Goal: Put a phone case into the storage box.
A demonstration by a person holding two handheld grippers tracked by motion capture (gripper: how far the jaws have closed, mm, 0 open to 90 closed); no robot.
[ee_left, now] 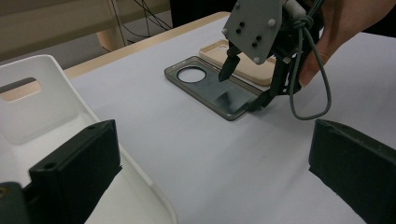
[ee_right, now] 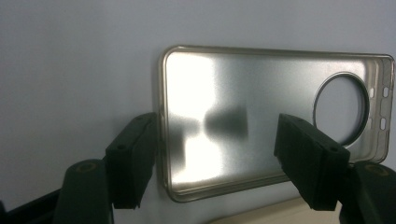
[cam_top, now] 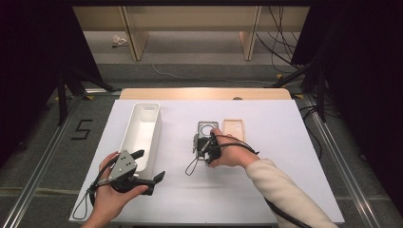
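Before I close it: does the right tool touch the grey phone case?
Touching: in the left gripper view, one finger of the right tool rests against the grey phone case's near edge.

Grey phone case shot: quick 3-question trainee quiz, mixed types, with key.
1. True or false: the right gripper has lifted the grey phone case clear of the table.
2. What lies beside the grey case, on its far side from the white bin?
A. beige phone case
B. screwdriver
C. cup
3. Fill in: the left gripper is ___, holding nothing.

Key: 1 false, the case lies flat, the fingers open around its end; 2 A; 3 open.
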